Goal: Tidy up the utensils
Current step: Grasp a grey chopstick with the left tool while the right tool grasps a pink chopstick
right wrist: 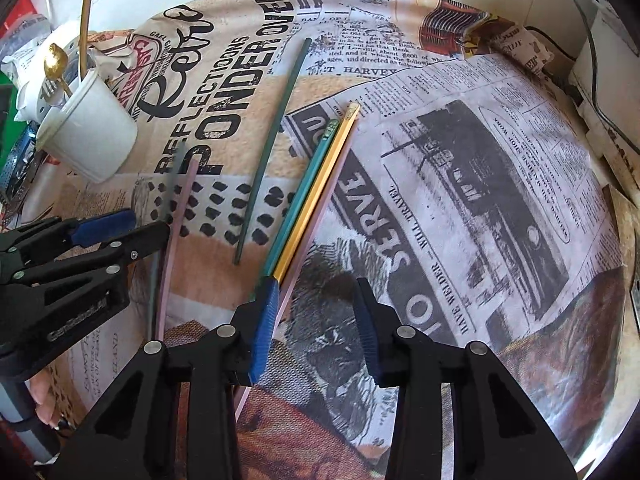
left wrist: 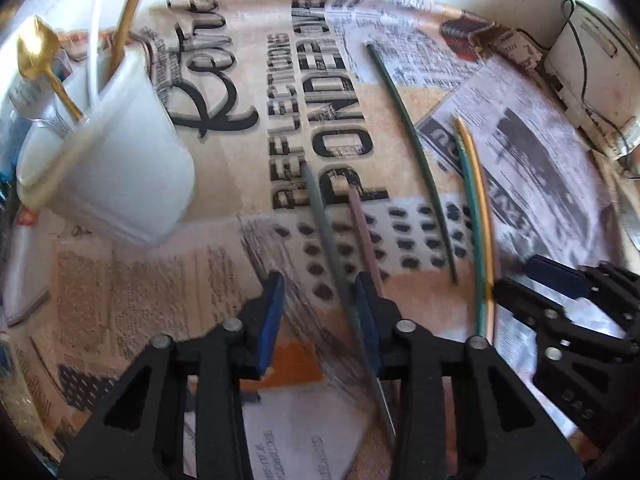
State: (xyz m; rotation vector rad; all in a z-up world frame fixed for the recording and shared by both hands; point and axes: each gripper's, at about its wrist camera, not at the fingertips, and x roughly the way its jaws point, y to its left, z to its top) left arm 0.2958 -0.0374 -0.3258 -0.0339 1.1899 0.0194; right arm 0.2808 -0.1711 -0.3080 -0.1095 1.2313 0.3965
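Your left wrist camera looked forward, low over the printed cloth [left wrist: 360, 80], the white cup [left wrist: 120, 168] near at 10 o'clock. Your right wrist camera sat perhaps slightly higher, facing alike; both shared the cup [right wrist: 92, 136] and cloth [right wrist: 480, 200].

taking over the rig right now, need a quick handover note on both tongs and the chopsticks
Left tongs: open, low over the grey chopstick and pink chopstick, which runs beside the right pad; nothing gripped.
Right tongs: open, empty, left pad next to the bunched teal chopstick, yellow chopstick and a second pink chopstick.
Dark green chopstick lies alone on the newspaper-print cloth.
Done: white cup already holds gold utensils.
Left: all six chopsticks appear to need collecting.
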